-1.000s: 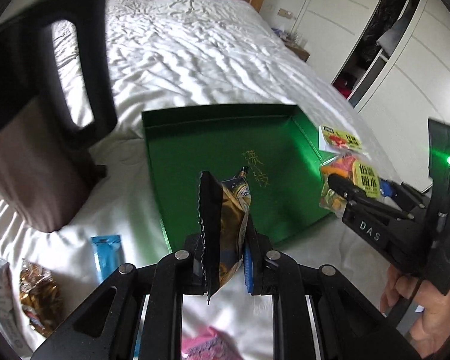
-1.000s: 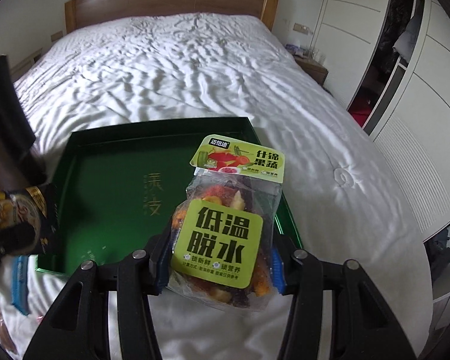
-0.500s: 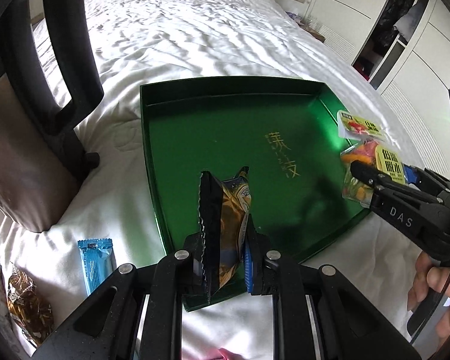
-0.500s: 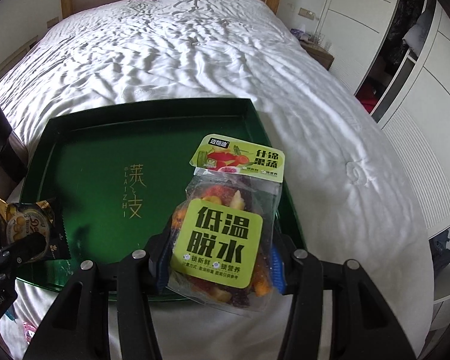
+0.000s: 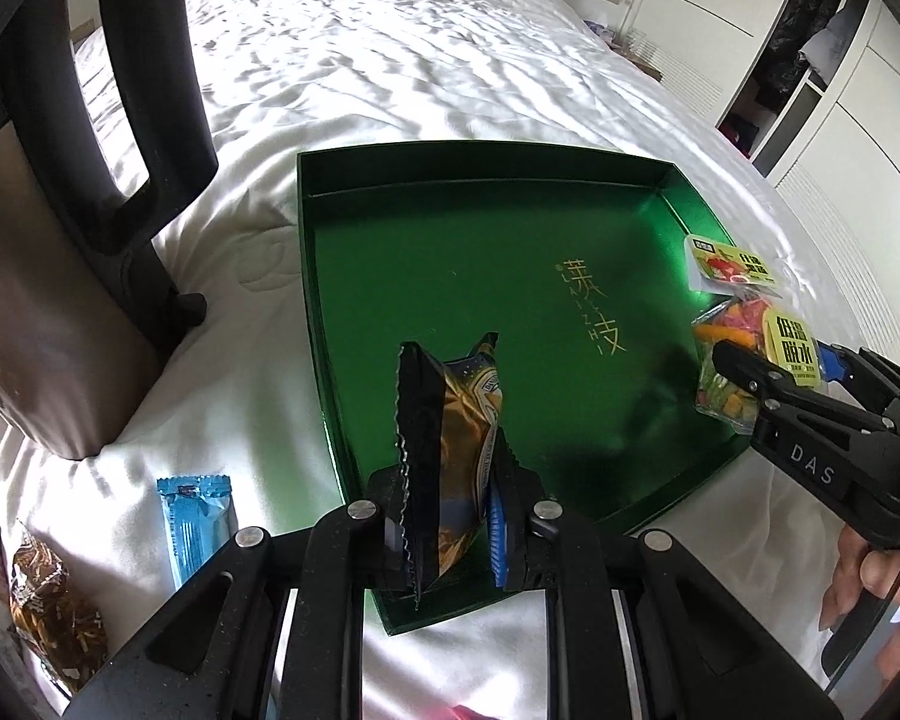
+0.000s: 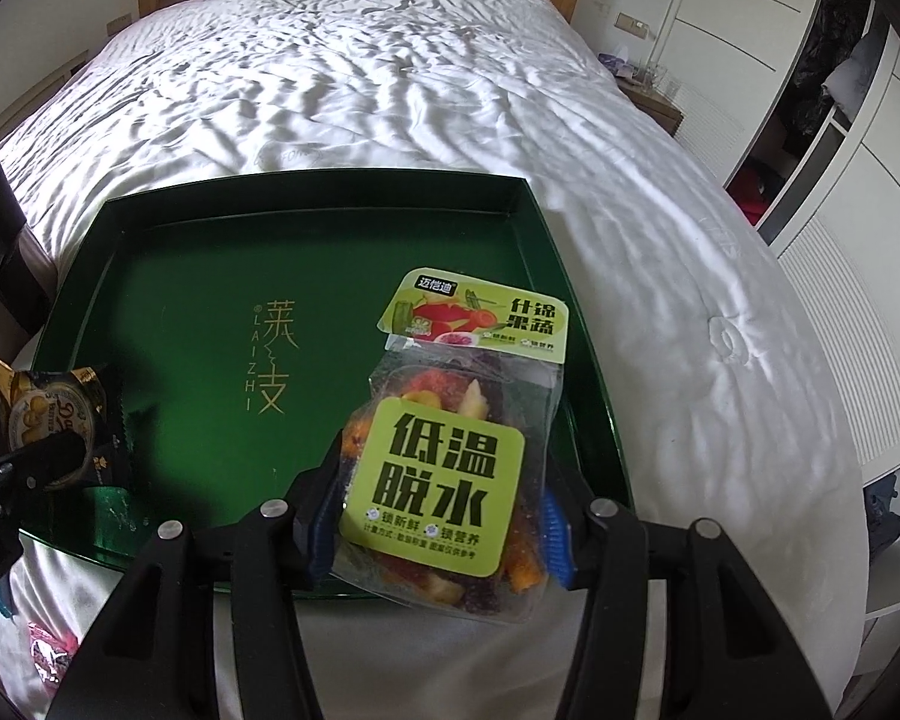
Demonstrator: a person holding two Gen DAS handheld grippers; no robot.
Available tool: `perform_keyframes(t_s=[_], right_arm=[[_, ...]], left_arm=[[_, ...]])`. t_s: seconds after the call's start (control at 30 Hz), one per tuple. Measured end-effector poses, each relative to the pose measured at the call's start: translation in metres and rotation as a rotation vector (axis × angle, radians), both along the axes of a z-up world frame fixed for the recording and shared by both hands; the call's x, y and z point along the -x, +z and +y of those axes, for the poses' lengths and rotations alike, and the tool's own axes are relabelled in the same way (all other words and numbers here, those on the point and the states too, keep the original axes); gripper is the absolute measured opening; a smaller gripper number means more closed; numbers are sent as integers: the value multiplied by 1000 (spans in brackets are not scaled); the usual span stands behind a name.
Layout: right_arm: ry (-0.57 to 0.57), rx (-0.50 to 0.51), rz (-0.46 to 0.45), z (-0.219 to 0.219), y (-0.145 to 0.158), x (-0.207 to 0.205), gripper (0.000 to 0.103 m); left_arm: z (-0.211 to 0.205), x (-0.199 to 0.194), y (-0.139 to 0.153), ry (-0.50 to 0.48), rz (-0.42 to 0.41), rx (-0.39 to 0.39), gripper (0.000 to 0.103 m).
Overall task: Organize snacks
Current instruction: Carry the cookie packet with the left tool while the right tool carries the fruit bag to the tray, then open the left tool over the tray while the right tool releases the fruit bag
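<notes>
A green tray (image 5: pixel 450 252) lies on the white bed; it also shows in the right wrist view (image 6: pixel 210 312). My left gripper (image 5: pixel 450 516) is shut on a black and gold snack packet (image 5: pixel 450 444), held upright over the tray's near edge. My right gripper (image 6: pixel 438 516) is shut on a clear dried fruit bag (image 6: pixel 444 468) with a lime label, held over the tray's near right corner. The bag (image 5: pixel 744 348) and right gripper (image 5: pixel 768 384) show at the right of the left wrist view. The gold packet (image 6: pixel 54 420) shows at the left of the right wrist view.
A blue snack bar (image 5: pixel 195 516) and a brown wrapped snack (image 5: pixel 48 612) lie on the bed left of the tray. A pink packet (image 6: pixel 51 660) lies near the front. A brown chair (image 5: pixel 60 240) stands at the left. White wardrobes (image 6: pixel 810 120) line the right.
Both grippers have moved forward over the tray with their snacks still held. The tray looks nearer and larger in both views.
</notes>
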State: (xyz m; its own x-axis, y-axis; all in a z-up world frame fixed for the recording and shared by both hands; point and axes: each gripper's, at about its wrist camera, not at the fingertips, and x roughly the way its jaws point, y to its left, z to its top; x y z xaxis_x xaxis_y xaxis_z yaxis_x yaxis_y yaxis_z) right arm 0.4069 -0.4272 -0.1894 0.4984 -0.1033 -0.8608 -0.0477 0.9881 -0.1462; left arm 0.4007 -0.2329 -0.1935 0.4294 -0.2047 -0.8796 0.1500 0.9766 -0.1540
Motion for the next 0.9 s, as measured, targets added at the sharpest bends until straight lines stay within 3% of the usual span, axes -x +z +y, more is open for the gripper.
perform_keyframes(t_s=[0.23,0.3,0.43,0.5,0.9], right_arm=[[-1,11,-11,-1,4,2,66],[-5,16,-16,-2,6,4,78],[-15,-3,-51,-7,19,7,91],[-15,-4,-69,-8,26,10,98],[7,-5,-165,4,83,43,100]], left_arm=[[-1,0,2,7,-3,-7,15],[-1,0,4,3,-12,-4,17],[-2,2,14,6,-53,-13,28],[-3,4,21,-1,-82,-21,29],[12,28,75,-8,-184,25,31]])
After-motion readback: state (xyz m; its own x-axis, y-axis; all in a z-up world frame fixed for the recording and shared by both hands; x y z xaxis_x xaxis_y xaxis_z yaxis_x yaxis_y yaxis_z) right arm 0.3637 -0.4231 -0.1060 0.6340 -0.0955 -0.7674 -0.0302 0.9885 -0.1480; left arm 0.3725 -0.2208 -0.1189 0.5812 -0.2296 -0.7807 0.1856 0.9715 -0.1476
